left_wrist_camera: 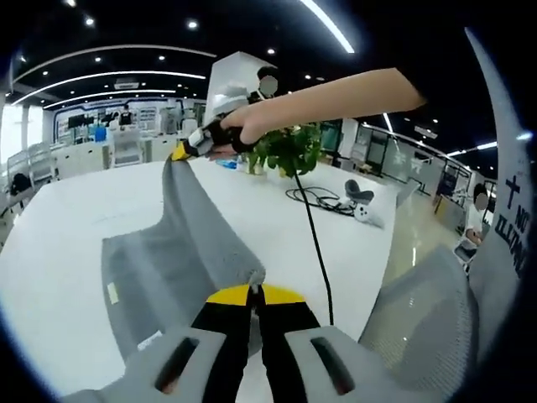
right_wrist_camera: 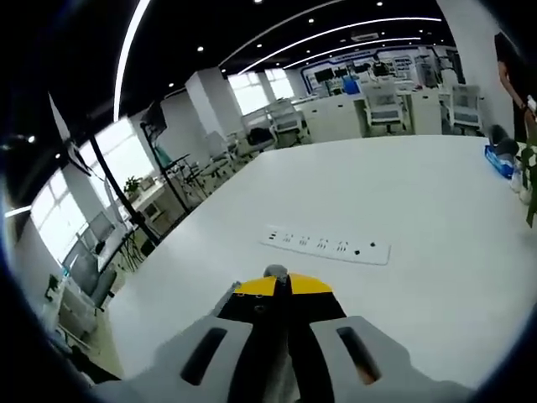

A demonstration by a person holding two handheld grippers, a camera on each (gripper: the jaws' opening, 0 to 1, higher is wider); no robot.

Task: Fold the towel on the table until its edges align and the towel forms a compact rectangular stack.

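Soft, limp grey towel sags between both grippers; left gripper and right gripper each pinch a corner, jaws closed.

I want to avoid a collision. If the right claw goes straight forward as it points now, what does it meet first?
Probably the white power strip lying on the table, straight ahead of the right claw. Depth is unclear, so it might pass over it.
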